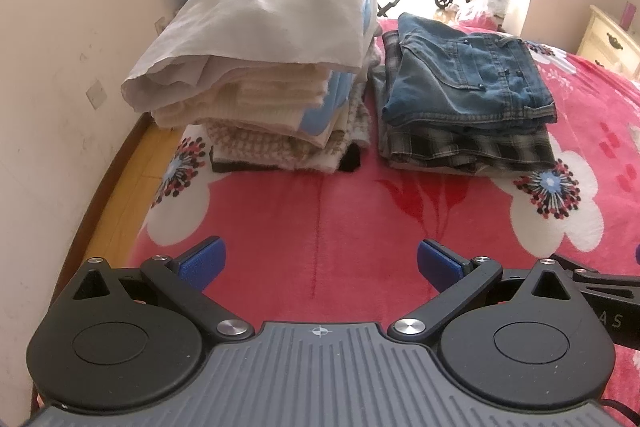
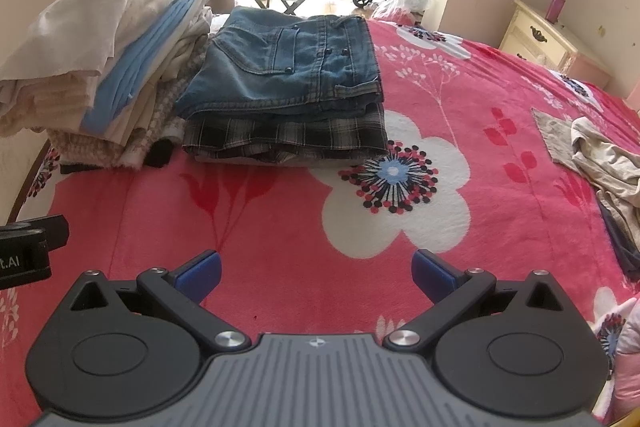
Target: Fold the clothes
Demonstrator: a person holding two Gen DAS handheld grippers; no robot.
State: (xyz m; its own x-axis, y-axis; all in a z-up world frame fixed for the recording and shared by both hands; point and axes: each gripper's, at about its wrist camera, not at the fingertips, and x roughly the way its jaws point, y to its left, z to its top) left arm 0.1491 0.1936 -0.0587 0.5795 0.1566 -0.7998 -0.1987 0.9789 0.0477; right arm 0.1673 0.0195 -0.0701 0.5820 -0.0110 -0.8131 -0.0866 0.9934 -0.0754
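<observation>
Ahead of your left gripper [image 1: 320, 263], at the far side of the blanket [image 1: 320, 227], sit two folded stacks: a tall pale pile [image 1: 260, 67] on the left and jeans [image 1: 468, 79] over a plaid garment [image 1: 472, 147] on the right, the two just beside each other. Both grippers are spread wide and hold nothing. Your right gripper [image 2: 316, 269] faces bare blanket, with unfolded clothes [image 2: 600, 163] lying loose far to its right.

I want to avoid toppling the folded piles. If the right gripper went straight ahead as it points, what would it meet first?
Probably the bare pink blanket, then the plaid garment under the denim one; depth is unclear. The right gripper is open and empty.
</observation>
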